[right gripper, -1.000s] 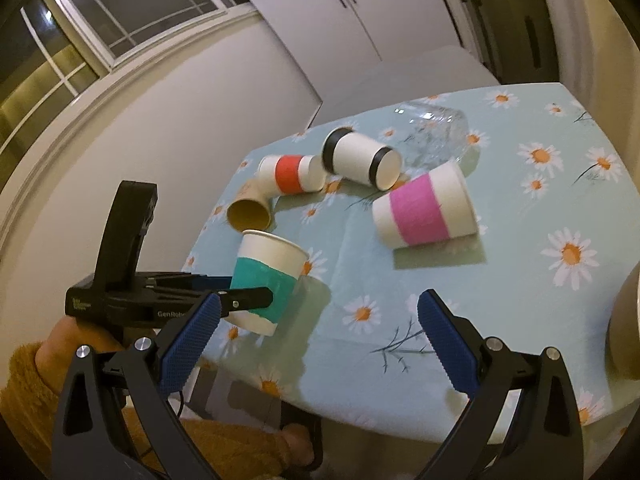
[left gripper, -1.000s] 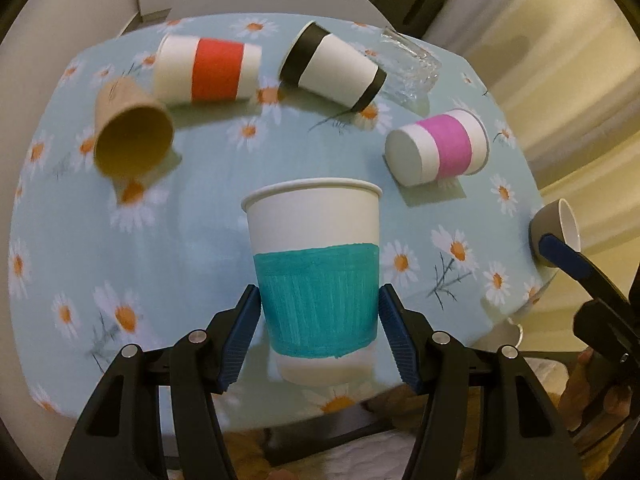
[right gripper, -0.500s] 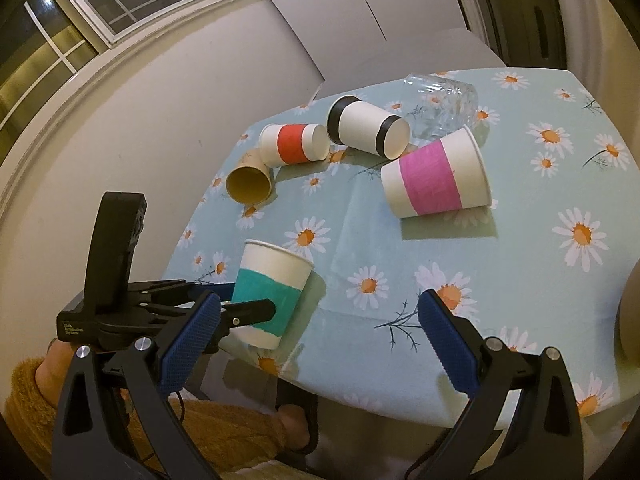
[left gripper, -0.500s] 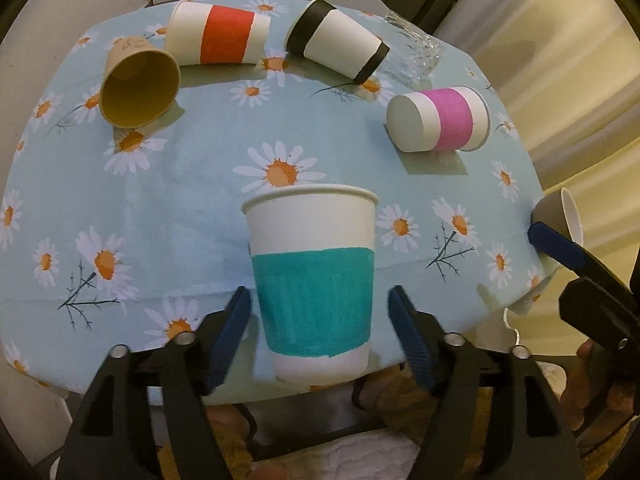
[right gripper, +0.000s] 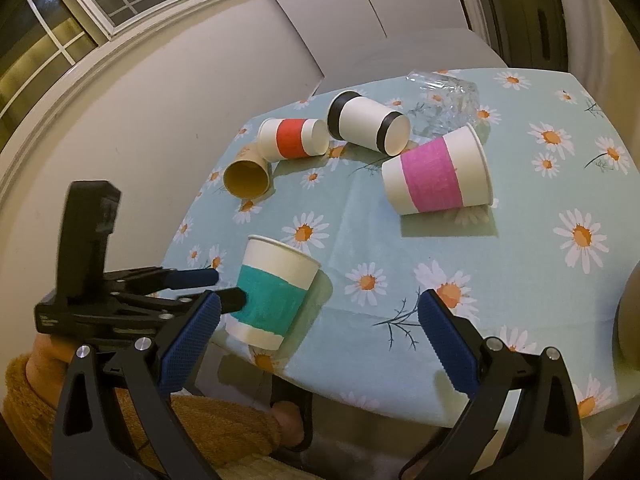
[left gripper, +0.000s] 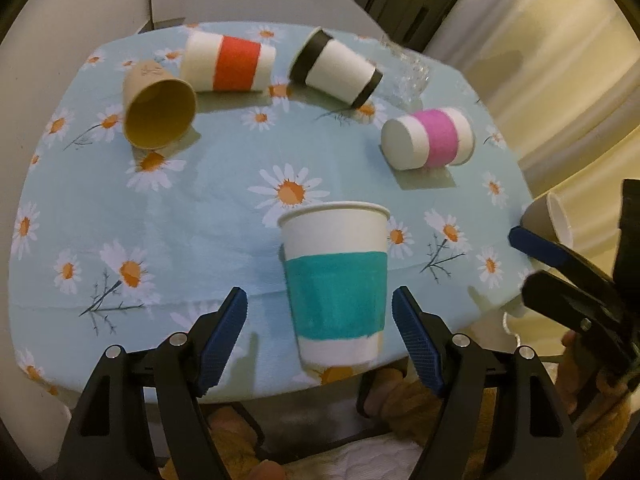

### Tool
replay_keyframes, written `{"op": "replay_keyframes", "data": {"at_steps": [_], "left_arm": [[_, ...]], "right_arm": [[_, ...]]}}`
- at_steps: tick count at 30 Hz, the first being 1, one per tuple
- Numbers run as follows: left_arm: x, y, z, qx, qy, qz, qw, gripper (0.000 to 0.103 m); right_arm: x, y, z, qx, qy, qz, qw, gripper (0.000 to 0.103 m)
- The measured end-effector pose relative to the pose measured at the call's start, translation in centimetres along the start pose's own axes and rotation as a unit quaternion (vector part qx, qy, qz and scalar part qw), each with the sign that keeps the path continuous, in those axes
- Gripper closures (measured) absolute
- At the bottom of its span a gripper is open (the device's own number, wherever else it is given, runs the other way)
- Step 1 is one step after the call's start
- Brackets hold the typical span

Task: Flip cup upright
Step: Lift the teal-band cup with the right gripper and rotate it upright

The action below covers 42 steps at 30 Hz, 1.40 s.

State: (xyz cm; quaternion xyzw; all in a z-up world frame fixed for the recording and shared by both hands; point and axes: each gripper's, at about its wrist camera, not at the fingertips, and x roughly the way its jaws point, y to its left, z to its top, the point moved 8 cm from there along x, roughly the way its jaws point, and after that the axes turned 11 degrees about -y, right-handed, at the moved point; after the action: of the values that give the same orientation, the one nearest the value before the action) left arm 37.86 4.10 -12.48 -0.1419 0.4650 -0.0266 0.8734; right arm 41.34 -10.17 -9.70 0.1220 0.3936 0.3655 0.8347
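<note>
A white paper cup with a teal band point(left gripper: 336, 284) stands upright near the table's front edge; it also shows in the right wrist view point(right gripper: 272, 292). My left gripper point(left gripper: 320, 328) is open, its blue pads apart on either side of the cup's lower half and not touching it. It also shows in the right wrist view point(right gripper: 222, 288) beside the cup. My right gripper point(right gripper: 318, 344) is open and empty, low over the front edge; it shows in the left wrist view at the right point(left gripper: 532, 264).
Lying on their sides on the daisy tablecloth point(left gripper: 224, 216): a brown cup point(left gripper: 158, 114), a red-banded cup point(left gripper: 230, 62), a black-banded cup point(left gripper: 336, 68), a pink-banded cup point(left gripper: 430, 142) and a clear glass point(left gripper: 408, 72). Another cup point(left gripper: 548, 216) lies at the right edge.
My left gripper has opened wider and let go of the teal cup, which now stands on the table. The gripper has drawn back a little. The right gripper has barely moved.
</note>
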Motion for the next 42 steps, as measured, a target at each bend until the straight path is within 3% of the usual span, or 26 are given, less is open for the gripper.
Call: {"op": "replay_keyframes", "data": {"at_steps": [9,15,19,27,35,39,42], "left_arm": [[-3.7,2.9,-2.8,-0.069,-0.057,-0.038,0.9952,0.030],[-4.6,3.8,-4.4,-0.064,-0.073,-0.042,0.9943,0.030],[-4.9,4.4,-5.0,-0.077,-0.080,-0.066,0.9917,0.030],[-4.8,5.9,-6.1,-0.081,-0.079,-0.077,0.9906,0.030],[-5.2,6.1,-6.2,-0.078,-0.081,-0.082,0.9903,0.030],[-5.5,6.3,-6.1,-0.075,-0.083,-0.077,0.9908,0.030],[-5.6,6.5,-6.0,-0.076,-0.084,-0.076,0.9907,0.030]], "right_arm": [[2.4,1.4,0.1,0.020,0.034,0.002,0.999,0.005],[5.0,2.8,-1.1,0.039,0.085,-0.010,0.996,0.005],[6.4,3.3,-1.4,0.049,0.105,-0.033,0.993,0.005],[9.4,2.8,-2.1,0.082,0.139,-0.067,0.985,0.007],[11.0,2.7,-1.9,0.086,0.154,-0.087,0.981,0.014],[11.5,2.7,-1.9,0.080,0.160,-0.092,0.980,0.033],[11.5,2.8,-1.8,0.077,0.160,-0.093,0.980,0.034]]}}
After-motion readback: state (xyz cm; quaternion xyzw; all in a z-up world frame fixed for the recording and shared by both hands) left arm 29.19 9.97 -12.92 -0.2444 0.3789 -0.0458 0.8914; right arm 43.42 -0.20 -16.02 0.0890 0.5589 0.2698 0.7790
